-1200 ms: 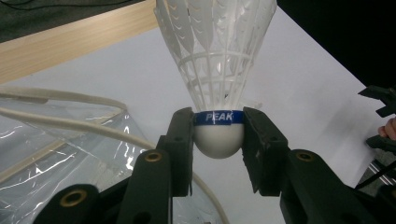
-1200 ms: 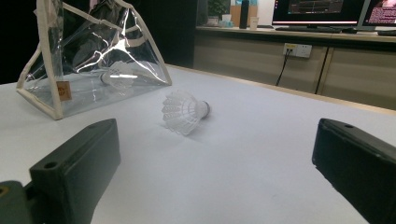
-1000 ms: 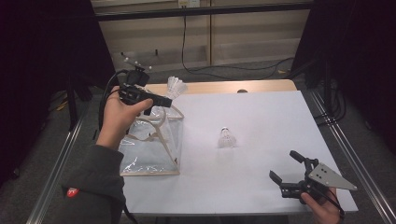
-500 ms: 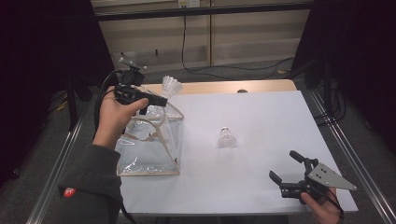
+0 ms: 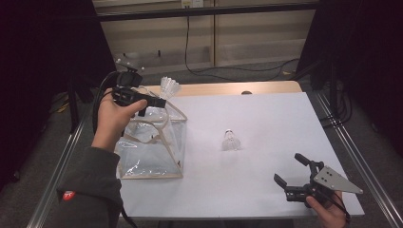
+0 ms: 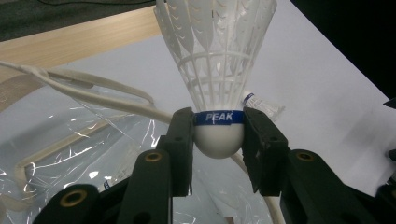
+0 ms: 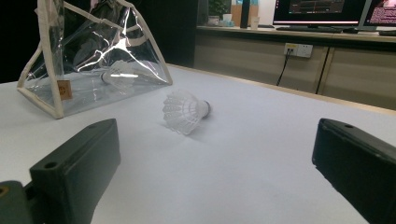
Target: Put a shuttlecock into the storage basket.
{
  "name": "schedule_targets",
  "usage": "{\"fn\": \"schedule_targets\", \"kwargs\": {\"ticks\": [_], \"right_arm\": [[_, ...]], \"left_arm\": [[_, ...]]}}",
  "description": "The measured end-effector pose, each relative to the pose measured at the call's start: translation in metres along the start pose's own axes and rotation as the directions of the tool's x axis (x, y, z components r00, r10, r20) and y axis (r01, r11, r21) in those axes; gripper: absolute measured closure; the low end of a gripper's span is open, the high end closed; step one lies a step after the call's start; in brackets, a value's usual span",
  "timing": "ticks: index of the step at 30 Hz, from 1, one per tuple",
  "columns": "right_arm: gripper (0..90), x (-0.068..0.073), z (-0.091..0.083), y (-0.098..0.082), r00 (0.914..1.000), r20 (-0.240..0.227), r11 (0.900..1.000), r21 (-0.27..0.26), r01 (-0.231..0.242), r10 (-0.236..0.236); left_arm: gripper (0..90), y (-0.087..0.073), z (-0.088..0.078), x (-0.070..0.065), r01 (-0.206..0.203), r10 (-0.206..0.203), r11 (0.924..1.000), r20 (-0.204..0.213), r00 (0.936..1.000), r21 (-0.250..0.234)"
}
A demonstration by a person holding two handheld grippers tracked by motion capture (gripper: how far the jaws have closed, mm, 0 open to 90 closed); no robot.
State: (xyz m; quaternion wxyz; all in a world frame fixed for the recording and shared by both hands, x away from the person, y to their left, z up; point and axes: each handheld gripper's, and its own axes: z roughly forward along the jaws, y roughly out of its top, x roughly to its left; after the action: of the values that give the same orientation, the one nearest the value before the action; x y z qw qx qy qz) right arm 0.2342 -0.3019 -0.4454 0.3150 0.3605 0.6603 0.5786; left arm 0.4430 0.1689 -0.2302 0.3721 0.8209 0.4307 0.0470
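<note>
Black tongs (image 5: pixel 295 174), grey sleeve (image 5: pixel 92 183)

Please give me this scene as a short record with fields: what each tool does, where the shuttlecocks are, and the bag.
left tool: shut on a shuttlecock at its cork, held above the bag
right tool: open, nothing between its jaws, near the table's front right corner
bag: clear plastic with beige trim, on the table's left side
loose shuttlecock: lying on its side in the middle of the table
inside bag: another shuttlecock
</note>
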Motion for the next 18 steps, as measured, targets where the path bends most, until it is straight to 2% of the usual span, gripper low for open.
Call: {"fn": "schedule_targets", "kwargs": {"ticks": [8, 18], "right_arm": [[1.0, -0.0002, -0.0005, 0.0, 1.0, 0.002, 1.0, 0.002, 0.001, -0.001], [1.0, -0.0004, -0.0007, 0.0001, 1.0, 0.003, 1.0, 0.001, 0.002, -0.002]], "left_arm": [[65.4, 0.0002, -0.0019, 0.0045, 0.014, -0.014, 0.9999, -0.007, 0.9999, -0.008], [65.4, -0.0017, -0.0051, 0.0097, 0.035, -0.036, 0.9992, -0.037, 0.9987, -0.021]]}}
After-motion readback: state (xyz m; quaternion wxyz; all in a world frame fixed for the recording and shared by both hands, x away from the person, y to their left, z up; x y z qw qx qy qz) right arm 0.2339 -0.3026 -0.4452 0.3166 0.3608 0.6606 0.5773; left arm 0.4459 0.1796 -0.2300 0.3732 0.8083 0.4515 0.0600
